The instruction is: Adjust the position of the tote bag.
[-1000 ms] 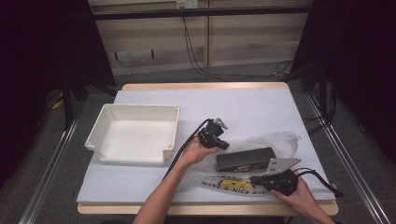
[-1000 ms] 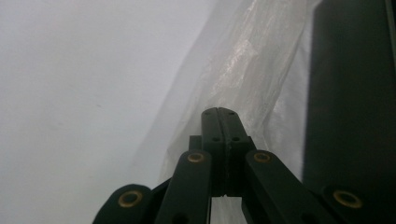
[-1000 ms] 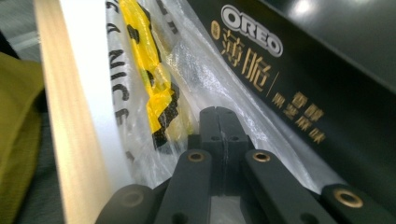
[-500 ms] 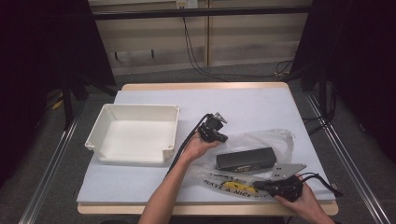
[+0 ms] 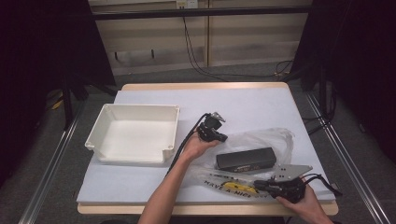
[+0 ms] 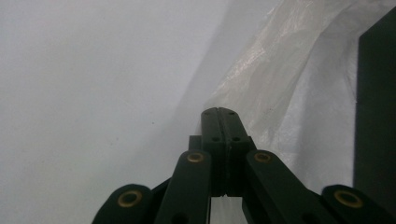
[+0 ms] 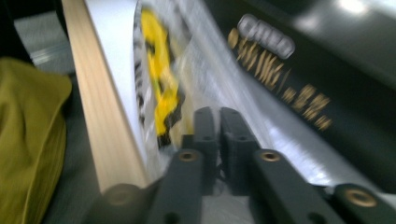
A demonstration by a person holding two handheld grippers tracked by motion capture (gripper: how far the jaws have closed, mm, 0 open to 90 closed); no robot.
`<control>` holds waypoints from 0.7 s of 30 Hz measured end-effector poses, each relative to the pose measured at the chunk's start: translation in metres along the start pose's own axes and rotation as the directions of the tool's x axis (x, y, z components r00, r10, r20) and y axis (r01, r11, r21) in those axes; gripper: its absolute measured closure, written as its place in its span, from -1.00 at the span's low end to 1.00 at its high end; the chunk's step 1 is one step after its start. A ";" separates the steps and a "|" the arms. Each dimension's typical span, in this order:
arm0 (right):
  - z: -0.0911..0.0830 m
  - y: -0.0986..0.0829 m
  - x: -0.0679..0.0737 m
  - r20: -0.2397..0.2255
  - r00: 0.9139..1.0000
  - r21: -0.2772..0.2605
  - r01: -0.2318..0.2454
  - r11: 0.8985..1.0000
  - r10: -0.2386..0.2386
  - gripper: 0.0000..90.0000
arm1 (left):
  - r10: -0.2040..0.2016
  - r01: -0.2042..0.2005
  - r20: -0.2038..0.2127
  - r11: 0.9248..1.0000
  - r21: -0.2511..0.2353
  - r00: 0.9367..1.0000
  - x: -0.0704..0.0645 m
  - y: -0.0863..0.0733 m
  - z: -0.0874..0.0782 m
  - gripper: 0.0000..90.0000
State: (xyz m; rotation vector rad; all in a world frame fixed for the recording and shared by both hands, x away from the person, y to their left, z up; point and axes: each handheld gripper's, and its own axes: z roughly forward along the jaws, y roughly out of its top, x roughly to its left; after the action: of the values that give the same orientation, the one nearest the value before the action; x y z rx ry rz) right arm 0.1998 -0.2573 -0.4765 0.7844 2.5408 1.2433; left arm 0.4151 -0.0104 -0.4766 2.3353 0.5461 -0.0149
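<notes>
Plastic bag: one, holding one black box; one tray; both grippers' fingers pinch bag film.

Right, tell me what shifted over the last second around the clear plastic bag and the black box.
The right gripper slid toward the table's near edge along the printed end of the clear plastic bag, jaws closed with bag film at them. The left gripper crept slightly away from the person, jaws closed on bag film. The flat black rectangular box in the bag barely moved, and the empty white plastic tray stayed put.
</notes>
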 end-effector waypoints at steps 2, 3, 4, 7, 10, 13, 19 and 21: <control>-0.003 0.002 -0.002 0.015 1.000 -0.030 -0.002 1.000 0.002 0.84 | -0.001 0.001 -0.003 1.000 -0.011 1.000 -0.001 0.000 -0.003 0.93; -0.005 0.002 -0.003 0.021 1.000 -0.047 -0.007 0.999 0.008 0.79 | 0.011 -0.011 0.005 1.000 -0.015 1.000 -0.003 0.000 -0.004 0.87; -0.007 0.003 -0.004 0.034 0.999 -0.069 -0.015 0.998 0.018 0.68 | 0.026 -0.026 -0.001 1.000 -0.013 1.000 -0.005 0.001 -0.006 0.82; -0.013 0.005 -0.006 0.060 0.997 -0.126 -0.035 0.991 0.042 0.50 | 0.045 -0.045 0.002 0.998 -0.053 0.999 -0.014 0.004 -0.015 0.69; -0.018 0.004 -0.009 0.062 0.995 -0.168 -0.064 0.984 0.076 0.30 | 0.065 -0.063 0.015 0.994 -0.088 0.998 -0.022 0.005 -0.026 0.59; -0.023 0.000 -0.012 0.090 0.991 -0.182 -0.083 0.980 0.100 0.12 | 0.058 -0.055 0.023 0.990 -0.128 0.998 -0.027 0.004 -0.036 0.50; -0.032 -0.004 -0.015 0.155 0.980 -0.219 -0.092 0.971 0.128 -0.32 | 0.128 -0.124 0.017 0.980 -0.155 0.992 -0.043 0.001 -0.058 0.39; -0.035 -0.005 -0.015 0.174 0.976 -0.233 -0.091 0.968 0.133 -0.38 | 0.150 -0.145 0.020 0.976 -0.161 0.988 -0.049 -0.001 -0.064 0.33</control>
State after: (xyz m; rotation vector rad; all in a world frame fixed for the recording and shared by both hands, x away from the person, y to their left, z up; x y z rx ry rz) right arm 0.1964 -0.2916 -0.4589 0.9545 2.1877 1.3887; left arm 0.3610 0.0134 -0.4222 2.2094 0.3433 0.0584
